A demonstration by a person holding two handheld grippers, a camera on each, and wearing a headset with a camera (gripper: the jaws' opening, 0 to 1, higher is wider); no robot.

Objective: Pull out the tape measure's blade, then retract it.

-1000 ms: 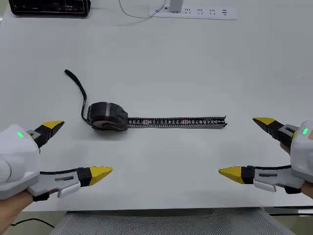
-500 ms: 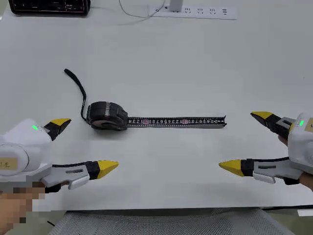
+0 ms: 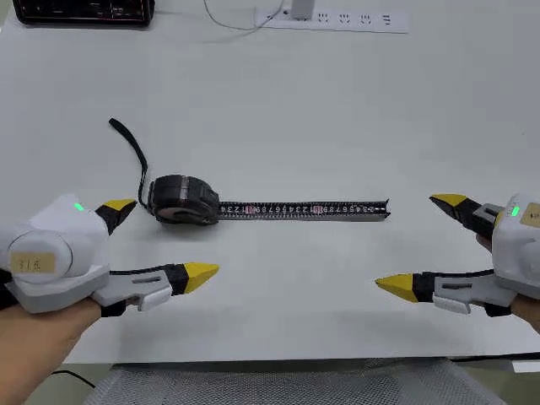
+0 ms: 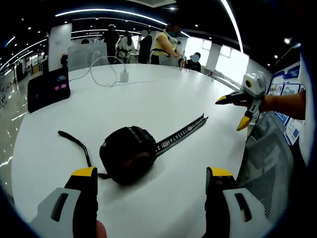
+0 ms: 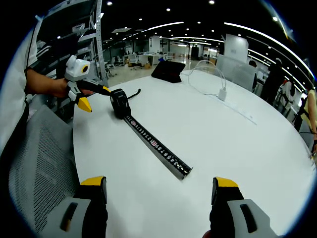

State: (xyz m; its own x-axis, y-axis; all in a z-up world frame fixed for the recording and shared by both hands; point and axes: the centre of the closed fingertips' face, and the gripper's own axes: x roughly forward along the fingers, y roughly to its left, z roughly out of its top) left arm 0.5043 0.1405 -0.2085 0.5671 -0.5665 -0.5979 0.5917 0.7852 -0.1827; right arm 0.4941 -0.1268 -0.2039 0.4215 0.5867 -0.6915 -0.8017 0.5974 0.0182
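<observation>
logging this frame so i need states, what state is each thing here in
tape case, on its side, not held
blade, pulled out, flat on table
strap, loose on table
left gripper, open, empty
right gripper, open, empty
power strip, one plug in

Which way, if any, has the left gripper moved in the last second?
Yes. In the head view, the left gripper has shifted right and slightly forward, nearer the tape measure case, which has stayed put.
</observation>
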